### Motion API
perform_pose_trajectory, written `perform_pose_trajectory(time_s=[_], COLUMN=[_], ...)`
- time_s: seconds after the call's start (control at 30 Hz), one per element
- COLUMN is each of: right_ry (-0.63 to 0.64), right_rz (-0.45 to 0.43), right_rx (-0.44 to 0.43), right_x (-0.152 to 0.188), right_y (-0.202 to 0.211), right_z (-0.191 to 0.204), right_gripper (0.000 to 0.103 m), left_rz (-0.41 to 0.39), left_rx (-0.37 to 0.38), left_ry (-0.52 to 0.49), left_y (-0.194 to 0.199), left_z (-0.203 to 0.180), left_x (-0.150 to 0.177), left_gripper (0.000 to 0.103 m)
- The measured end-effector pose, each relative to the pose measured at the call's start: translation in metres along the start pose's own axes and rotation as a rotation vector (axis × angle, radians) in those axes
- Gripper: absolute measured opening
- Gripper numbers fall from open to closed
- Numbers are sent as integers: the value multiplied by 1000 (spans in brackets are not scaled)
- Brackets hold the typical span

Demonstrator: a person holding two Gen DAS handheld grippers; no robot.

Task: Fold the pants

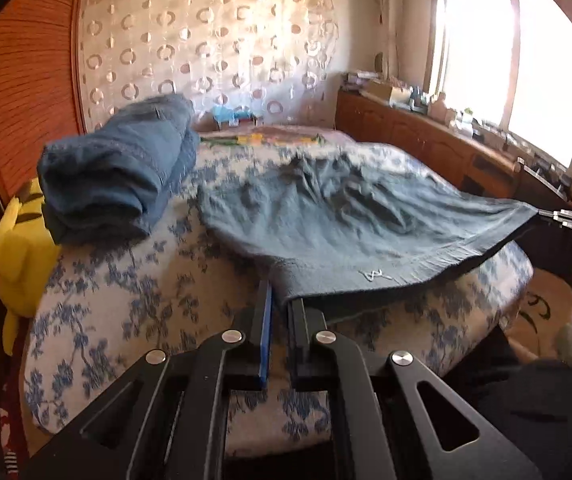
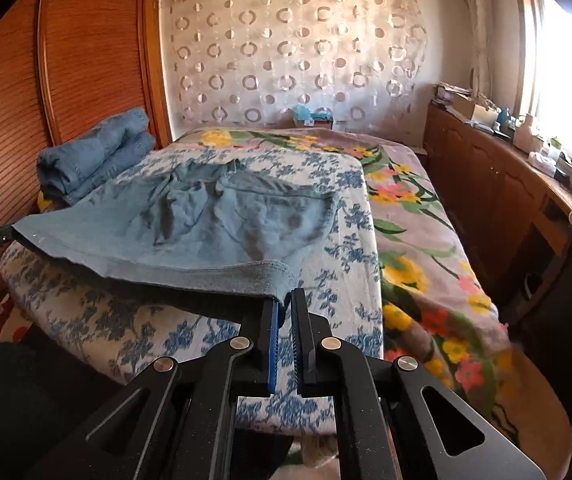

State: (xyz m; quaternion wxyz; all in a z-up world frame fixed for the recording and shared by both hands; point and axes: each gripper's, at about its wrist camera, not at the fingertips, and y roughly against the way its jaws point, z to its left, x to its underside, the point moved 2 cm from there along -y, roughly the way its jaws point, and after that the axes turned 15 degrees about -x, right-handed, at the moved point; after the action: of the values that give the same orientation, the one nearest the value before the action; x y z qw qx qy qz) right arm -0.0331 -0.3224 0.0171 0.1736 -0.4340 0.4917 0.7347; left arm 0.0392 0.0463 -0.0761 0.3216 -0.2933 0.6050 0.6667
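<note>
The left gripper (image 1: 280, 300) was pinched on one hem corner of the pants (image 1: 350, 216), its fingertips nearly buried under the cloth. The right gripper (image 2: 286, 302) was clamped on the other corner, jaws close together, though the exact bite was hard to make out beneath the fold. Between them the hem hung lifted and taut, while the crumpled waist end lay on the blue-flowered bedspread (image 2: 338, 280). Folded jeans (image 1: 117, 176) sat stacked by the wooden headboard (image 1: 25, 80), motion-blurred.
</note>
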Motion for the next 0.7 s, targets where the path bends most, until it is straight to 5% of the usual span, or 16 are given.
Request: perform_pose_trajectory(time_s=[0.27, 0.43, 0.57, 0.63, 0.7], right_ry=[-42, -50, -55, -58, -60], right_rz=[75, 80, 74, 68, 62], right_rx=[2, 14, 15, 13, 10], right_x=[-10, -21, -17, -16, -17], right_y=[-36, -50, -51, -52, -53], right_z=[-16, -17, -15, -14, -14], right_gripper=[6, 6, 6, 6, 6], left_rz=[83, 60, 47, 42, 30], left_rx=[3, -20, -38, -51, -36], left_ry=[-20, -24, -9, -5, 26], left_y=[-13, -3, 0, -2, -4], left_z=[-2, 5, 15, 19, 23], left_x=[19, 17, 11, 7, 4], left_gripper=[15, 43, 47, 74, 85])
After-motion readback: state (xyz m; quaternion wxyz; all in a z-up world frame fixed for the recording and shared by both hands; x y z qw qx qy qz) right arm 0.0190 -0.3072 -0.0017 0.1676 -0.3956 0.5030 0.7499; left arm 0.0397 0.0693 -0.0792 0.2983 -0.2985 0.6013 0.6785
